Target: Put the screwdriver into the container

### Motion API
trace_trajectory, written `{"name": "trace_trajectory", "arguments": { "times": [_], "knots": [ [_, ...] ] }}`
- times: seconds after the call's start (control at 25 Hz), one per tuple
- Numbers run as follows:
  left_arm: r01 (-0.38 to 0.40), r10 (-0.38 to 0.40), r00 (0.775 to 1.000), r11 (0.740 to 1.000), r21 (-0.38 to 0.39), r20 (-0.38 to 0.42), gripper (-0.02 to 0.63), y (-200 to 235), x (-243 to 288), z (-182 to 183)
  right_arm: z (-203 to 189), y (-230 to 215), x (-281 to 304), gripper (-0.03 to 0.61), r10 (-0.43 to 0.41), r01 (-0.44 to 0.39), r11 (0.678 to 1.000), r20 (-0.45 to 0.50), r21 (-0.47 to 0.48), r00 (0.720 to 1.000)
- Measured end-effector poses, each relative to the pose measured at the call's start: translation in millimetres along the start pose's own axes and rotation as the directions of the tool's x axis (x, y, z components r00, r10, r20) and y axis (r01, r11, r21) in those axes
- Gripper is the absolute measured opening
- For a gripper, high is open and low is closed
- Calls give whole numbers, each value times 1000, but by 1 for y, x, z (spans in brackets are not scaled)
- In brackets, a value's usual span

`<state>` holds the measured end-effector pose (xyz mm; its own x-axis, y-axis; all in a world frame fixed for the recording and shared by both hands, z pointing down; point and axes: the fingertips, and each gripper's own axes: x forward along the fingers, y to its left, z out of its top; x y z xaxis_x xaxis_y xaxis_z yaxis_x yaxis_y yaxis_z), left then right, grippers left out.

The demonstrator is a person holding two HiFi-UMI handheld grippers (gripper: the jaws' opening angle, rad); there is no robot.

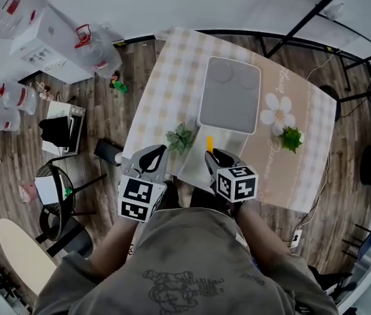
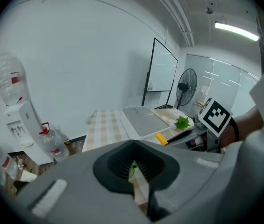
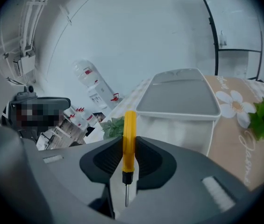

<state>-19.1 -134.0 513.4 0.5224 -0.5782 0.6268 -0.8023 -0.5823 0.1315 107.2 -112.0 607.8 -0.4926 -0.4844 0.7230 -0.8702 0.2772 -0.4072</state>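
In the right gripper view, the right gripper point(image 3: 128, 146) has its jaws closed on the screwdriver point(image 3: 129, 134). The dark pads press on the lower part of the yellow handle, and the thin metal shaft points back toward the camera. In the head view, that handle point(image 1: 209, 143) sticks out past the right gripper point(image 1: 209, 155) in the lower middle of the frame. It points up the picture at the near edge of the white container point(image 1: 230, 94), whose lid is on. The container sits at the centre of the table point(image 1: 165, 84), between the checked cloth and the flowered one. The left gripper point(image 1: 161, 151) is just left of the right one, near a small green plant point(image 1: 180, 138). In its own view, the left gripper point(image 2: 134, 164) has its jaws drawn together with only a thin sliver between them and nothing held. A second plant point(image 1: 291, 138) lies to the right of the container.
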Motion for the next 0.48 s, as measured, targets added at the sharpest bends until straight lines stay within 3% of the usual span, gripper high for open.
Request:
{"name": "trace_trajectory", "arguments": {
  "times": [0.48],
  "knots": [
    [10, -16, 995, 998, -64, -100, 0, 5, 0, -50, -47, -11, 55, 109, -12, 8, 1000, -181, -20, 983]
  ]
}}
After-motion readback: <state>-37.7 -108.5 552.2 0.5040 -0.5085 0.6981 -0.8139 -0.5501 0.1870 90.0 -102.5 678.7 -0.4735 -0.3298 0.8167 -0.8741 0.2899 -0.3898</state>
